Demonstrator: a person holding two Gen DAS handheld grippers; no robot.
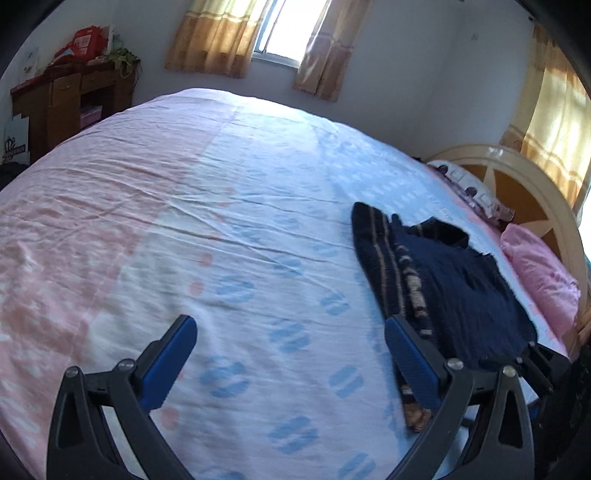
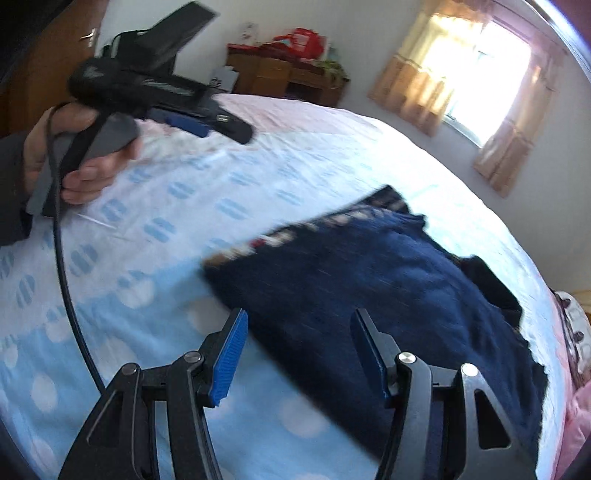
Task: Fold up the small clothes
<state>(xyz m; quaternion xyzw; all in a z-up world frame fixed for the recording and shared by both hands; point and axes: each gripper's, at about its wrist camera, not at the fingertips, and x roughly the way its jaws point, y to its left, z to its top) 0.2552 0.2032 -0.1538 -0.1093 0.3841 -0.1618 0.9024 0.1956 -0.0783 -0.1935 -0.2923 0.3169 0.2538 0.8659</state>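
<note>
A dark navy knitted garment [image 1: 447, 280] with a tan patterned band along one edge lies spread on the bed, to the right in the left wrist view. It fills the lower middle of the right wrist view [image 2: 369, 291]. My left gripper [image 1: 291, 325] is open and empty above the bare sheet, its right finger at the garment's edge. My right gripper [image 2: 299, 317] is open and empty just above the garment's near edge. The left gripper in the person's hand [image 2: 177, 110] shows at the upper left of the right wrist view.
The bed [image 1: 184, 206] has a pink and blue patterned sheet. A pink pillow [image 1: 539, 273] and a cream headboard [image 1: 517, 177] are at the right. A wooden cabinet [image 1: 70, 99] with red items stands by the far wall. Curtained windows [image 1: 284, 33] are behind.
</note>
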